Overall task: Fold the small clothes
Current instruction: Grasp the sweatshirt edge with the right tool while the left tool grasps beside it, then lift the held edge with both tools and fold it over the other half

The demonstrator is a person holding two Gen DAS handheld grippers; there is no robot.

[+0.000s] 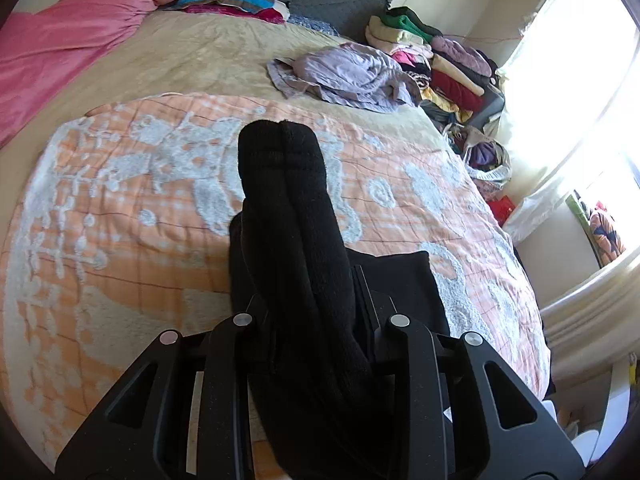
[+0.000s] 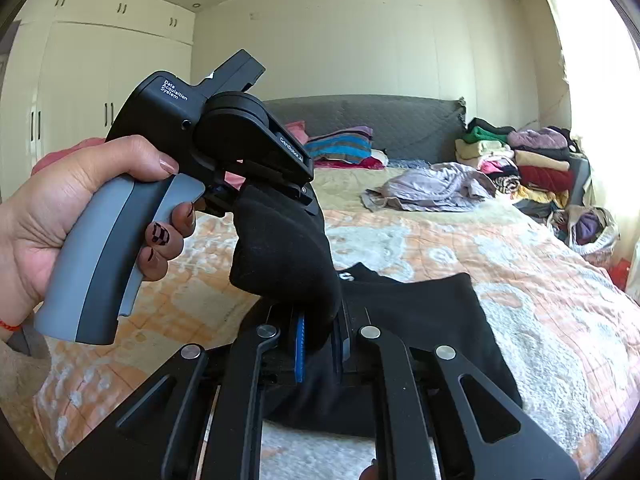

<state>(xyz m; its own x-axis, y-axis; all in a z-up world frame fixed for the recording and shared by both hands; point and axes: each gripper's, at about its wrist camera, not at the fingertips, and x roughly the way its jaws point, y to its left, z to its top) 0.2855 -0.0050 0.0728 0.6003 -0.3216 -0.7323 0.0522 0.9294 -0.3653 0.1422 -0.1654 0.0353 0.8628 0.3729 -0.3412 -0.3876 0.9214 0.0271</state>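
Note:
A pair of black socks (image 1: 288, 216) is held up above the bed, laid together lengthwise. My left gripper (image 1: 316, 304) is shut on the socks, which stick out forward past its fingers. In the right wrist view the left gripper (image 2: 276, 188) is held by a hand at the left, with the black socks (image 2: 280, 252) hanging from it. My right gripper (image 2: 320, 336) is shut on the lower end of the socks. A folded black garment (image 2: 424, 320) lies on the orange and white blanket (image 2: 520, 288) below.
A crumpled lilac garment (image 1: 348, 76) lies further up the bed. A stack of folded clothes (image 1: 432, 60) stands at the bed's right edge, with bags on the floor below. A pink duvet (image 1: 60, 40) and pillows lie at the headboard. A bright window is at the right.

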